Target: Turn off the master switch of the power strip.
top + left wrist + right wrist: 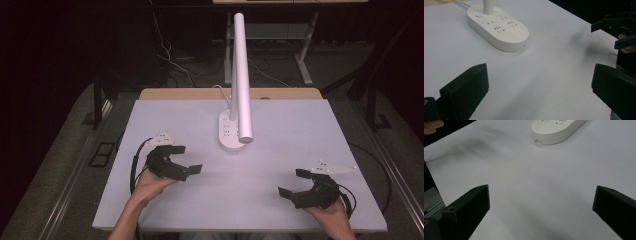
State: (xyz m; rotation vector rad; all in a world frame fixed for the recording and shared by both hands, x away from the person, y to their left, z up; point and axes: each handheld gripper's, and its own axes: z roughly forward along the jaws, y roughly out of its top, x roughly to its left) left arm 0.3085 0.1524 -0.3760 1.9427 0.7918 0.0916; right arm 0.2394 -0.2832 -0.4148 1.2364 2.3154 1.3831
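Note:
A white desk lamp stands at the table's middle back, its oval base [229, 134] carrying sockets and its long white bar head [241, 75] reaching toward me. That base [499, 27] lies ahead and left in the left gripper view, and its near end [556, 131] sits at the top of the right gripper view. My left gripper [187, 161] hovers left of the base, open, nothing between its jaws. Near the front right, my right gripper [293, 183] is open and empty too; it appears as the other gripper [616, 31] in the left gripper view.
The white table top [280, 130] spreads wide between the grippers. A white cord [220, 92] leaves the lamp base toward the back edge. Beyond the table are a dark floor, cables [170, 60] and desk legs [305, 55].

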